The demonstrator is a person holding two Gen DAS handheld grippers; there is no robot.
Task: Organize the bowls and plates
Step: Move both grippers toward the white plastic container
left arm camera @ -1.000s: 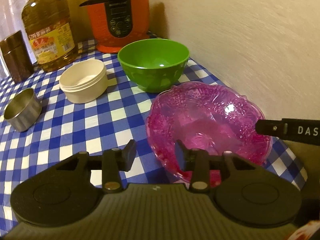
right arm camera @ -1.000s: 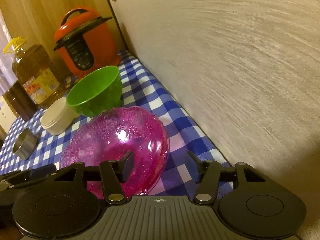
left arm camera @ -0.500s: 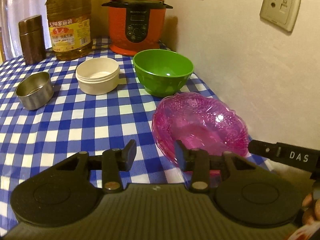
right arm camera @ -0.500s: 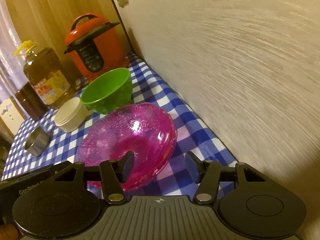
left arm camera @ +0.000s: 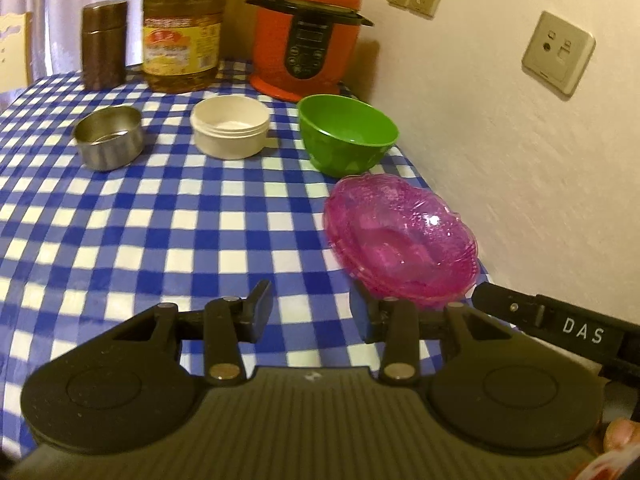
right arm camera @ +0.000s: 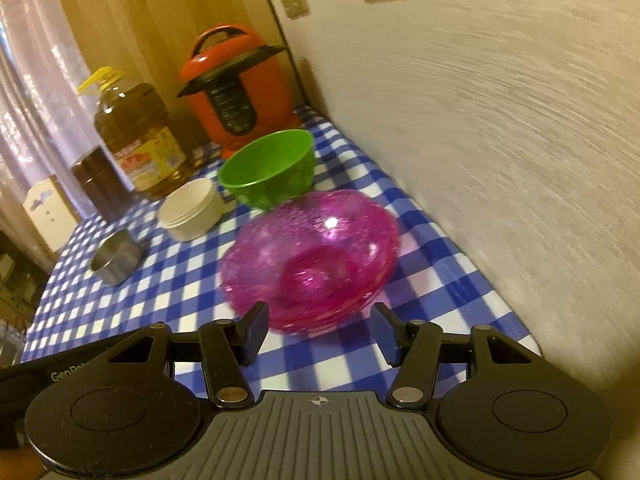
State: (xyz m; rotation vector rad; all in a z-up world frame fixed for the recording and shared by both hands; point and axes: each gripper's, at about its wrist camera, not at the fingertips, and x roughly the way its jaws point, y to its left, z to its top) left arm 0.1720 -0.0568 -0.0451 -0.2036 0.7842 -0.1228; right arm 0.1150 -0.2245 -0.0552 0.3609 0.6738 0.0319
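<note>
Between grabs, left gripper (left arm camera: 310,310) and right gripper (right arm camera: 318,330) both released (nothing held); next, closing on pink plates (right arm camera: 312,256) just ahead.

Four bowl-like things sit on the checked cloth: one green bowl (left arm camera: 349,136) at about 1 o'clock in the left wrist view, one cream bowl (left arm camera: 230,126) at 12, one steel bowl (left arm camera: 108,136) at 11, and one stack of pink glass plates (left arm camera: 400,240) at 2 (several rims show, but how many cannot be told). Behind them stand one red cooker (left arm camera: 306,32), one oil jug (left arm camera: 182,26) and one brown canister (left arm camera: 103,44).
</note>
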